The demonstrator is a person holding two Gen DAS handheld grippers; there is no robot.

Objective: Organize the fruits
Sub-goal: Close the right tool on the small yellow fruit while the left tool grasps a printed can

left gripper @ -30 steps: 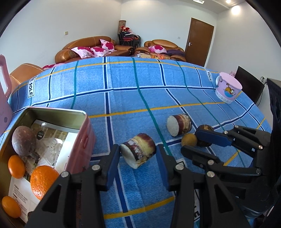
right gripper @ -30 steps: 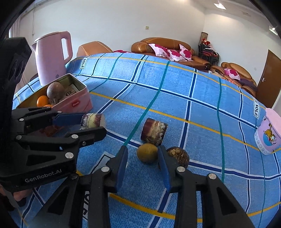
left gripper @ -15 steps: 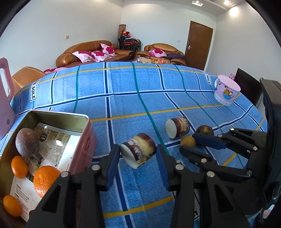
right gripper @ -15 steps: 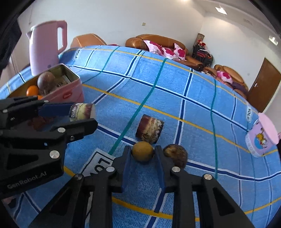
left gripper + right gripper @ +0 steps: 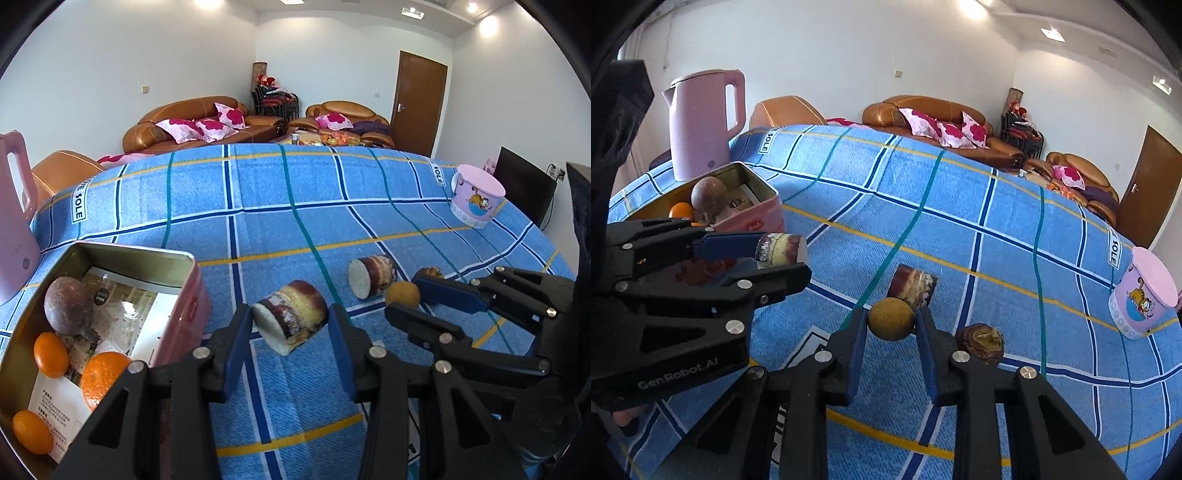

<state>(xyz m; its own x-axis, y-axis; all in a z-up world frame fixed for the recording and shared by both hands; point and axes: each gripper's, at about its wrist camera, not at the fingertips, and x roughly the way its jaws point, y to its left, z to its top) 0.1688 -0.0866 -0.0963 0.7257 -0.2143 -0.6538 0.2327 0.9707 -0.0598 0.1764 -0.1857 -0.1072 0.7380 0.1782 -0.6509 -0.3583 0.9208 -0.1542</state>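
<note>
My left gripper (image 5: 290,325) is shut on a sugarcane piece (image 5: 291,320) and holds it above the blue checked cloth, right of the pink tin (image 5: 188,306). The tin holds a passion fruit (image 5: 68,306) and several oranges (image 5: 103,380). My right gripper (image 5: 891,321) is shut on a small round brown-yellow fruit (image 5: 891,319), lifted a little off the cloth. A second sugarcane piece (image 5: 911,288) lies just beyond it, and a dark brown water chestnut (image 5: 979,343) lies to its right. The right gripper (image 5: 406,297) also shows in the left wrist view, and the left gripper (image 5: 783,254) in the right wrist view.
A pink kettle (image 5: 701,122) stands behind the tin at the table's left edge. A pink cartoon cup (image 5: 1141,299) stands at the far right. Brown sofas (image 5: 195,125) and a door (image 5: 417,103) lie beyond the table.
My right gripper closed on the round fruit and lifted it slightly. My left gripper rose a little with the sugarcane piece still in it.
</note>
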